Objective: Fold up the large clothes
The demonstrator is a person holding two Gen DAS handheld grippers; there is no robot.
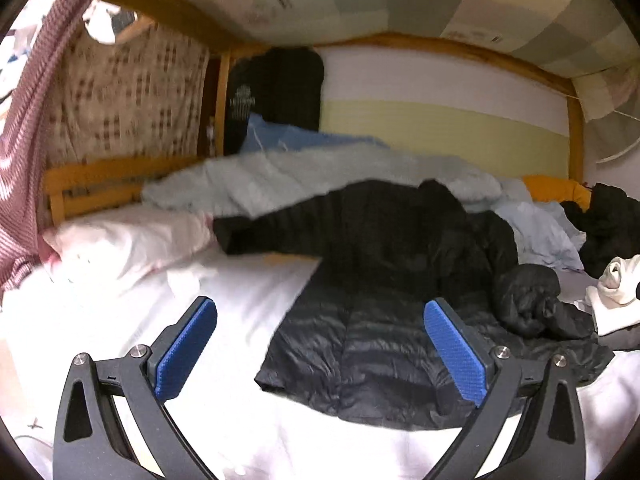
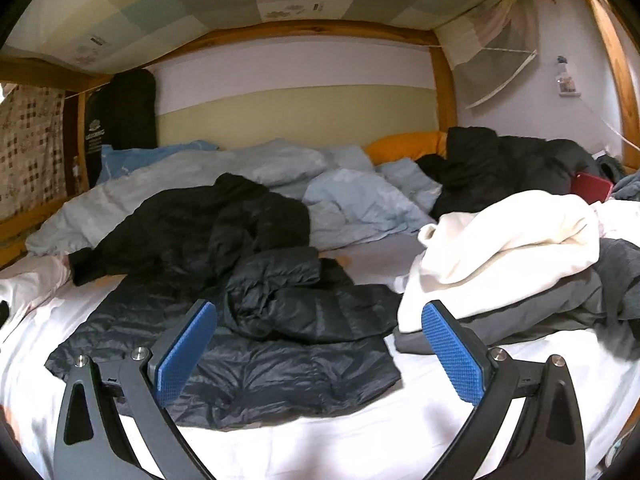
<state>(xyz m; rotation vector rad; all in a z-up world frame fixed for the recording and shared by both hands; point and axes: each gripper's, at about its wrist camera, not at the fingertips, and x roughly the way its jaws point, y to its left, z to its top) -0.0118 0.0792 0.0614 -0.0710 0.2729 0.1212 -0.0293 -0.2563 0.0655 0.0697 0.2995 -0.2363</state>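
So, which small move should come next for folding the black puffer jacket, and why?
Probably lower the open right gripper onto the bunched sleeve and pull it out flat: the black puffer jacket lies spread on the white sheet, and the left gripper is open, holding nothing.

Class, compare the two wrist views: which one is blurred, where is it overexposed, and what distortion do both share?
Left wrist view: motion-blurred, the black jacket smeared, the white sheet blown out. Right wrist view: sharper, jacket quilting readable, sheet still bright. Both: fisheye bending of the wooden bed frame, dark corners.

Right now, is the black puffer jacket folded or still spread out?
Mostly spread: the black puffer jacket lies flat on the white sheet, one sleeve stretched out, the other bunched on top.
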